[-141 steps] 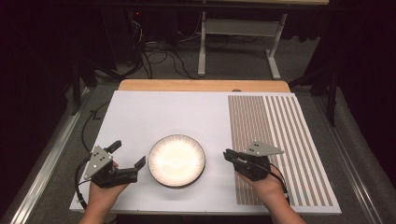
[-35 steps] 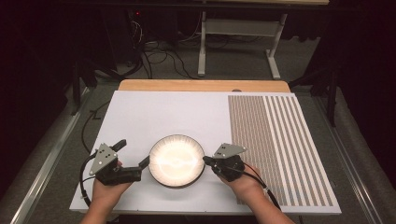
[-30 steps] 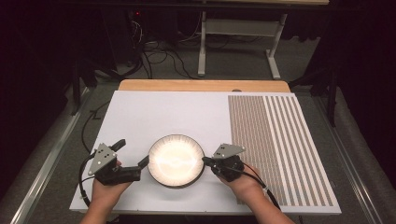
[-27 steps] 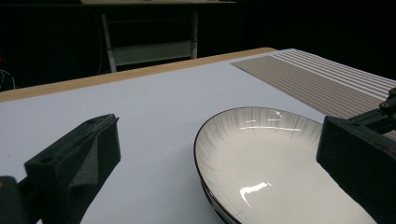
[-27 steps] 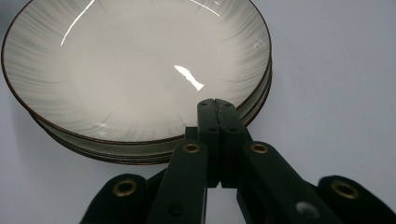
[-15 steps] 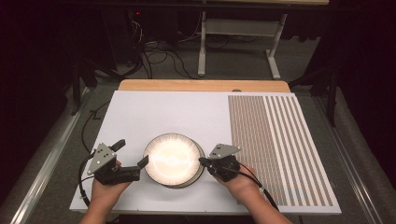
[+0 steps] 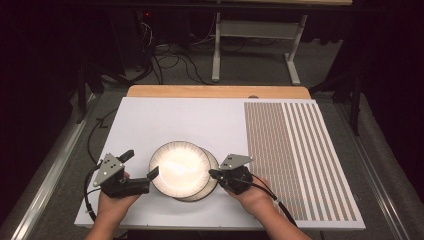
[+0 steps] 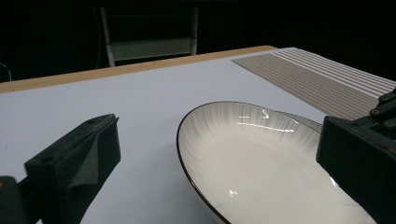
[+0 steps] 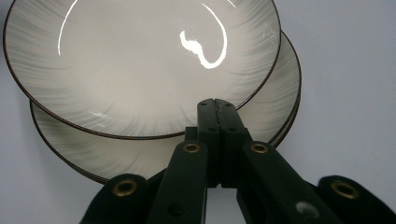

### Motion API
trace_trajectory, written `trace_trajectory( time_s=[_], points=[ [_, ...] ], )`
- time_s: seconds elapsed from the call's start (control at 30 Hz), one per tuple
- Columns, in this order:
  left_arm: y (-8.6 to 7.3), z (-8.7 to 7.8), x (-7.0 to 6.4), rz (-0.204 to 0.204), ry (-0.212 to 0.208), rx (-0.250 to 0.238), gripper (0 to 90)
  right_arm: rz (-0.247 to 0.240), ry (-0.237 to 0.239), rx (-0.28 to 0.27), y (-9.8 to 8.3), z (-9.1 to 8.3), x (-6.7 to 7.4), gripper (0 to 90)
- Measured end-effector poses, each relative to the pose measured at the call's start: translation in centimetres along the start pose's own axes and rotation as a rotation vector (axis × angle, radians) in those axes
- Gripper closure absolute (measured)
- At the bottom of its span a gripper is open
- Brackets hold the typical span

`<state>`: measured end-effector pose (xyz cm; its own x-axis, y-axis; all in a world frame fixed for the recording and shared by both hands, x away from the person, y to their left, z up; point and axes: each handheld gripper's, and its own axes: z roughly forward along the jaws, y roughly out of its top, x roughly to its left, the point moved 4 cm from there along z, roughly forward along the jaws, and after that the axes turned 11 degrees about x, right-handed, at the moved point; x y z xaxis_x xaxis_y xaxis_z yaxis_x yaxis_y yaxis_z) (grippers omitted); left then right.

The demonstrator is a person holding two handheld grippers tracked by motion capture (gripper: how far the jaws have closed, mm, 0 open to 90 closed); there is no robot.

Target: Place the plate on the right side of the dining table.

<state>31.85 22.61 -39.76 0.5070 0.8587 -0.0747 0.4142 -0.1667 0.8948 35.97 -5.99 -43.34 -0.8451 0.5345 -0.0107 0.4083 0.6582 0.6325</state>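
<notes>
Right gripper (image 9: 215, 103) closed, jaws pressed together, tip at the near rim of the top plate (image 7: 179, 167). Top plate shifted left over the lower plate (image 7: 209, 184). Left gripper (image 7: 142, 169) spread wide, plate edge between jaws. Beyond, white table (image 7: 175, 117), striped mat (image 7: 295, 150).

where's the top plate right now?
High view: the top plate lies near the table's front edge, slid left off the stack of plates below it, between the open left gripper and the shut right gripper.
</notes>
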Motion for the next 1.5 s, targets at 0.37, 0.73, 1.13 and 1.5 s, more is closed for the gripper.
trace_trajectory(
  time_s=[0.37, 0.73, 1.13, 1.5],
  points=[
    [-0.1, 0.1, 0.1, -0.013, -0.001, 0.001, 0.5, -0.01, 0.004, -0.005, 0.2, 0.2, 0.0, 90.0],
    [-0.5, 0.8, 0.1, -0.038, -0.016, 0.059, 0.5, -0.038, 0.016, 0.01, 0.8, 1.0, 0.6, 90.0],
    [-1.4, 2.3, 0.0, -0.094, -0.078, 0.173, 0.8, -0.054, 0.021, 0.019, 1.2, 1.9, 1.1, 90.0],
    [-2.0, 3.1, 0.0, -0.205, -0.124, 0.263, 19.4, -0.06, 0.023, 0.015, 1.4, 2.1, 1.2, 90.0]
  ],
)
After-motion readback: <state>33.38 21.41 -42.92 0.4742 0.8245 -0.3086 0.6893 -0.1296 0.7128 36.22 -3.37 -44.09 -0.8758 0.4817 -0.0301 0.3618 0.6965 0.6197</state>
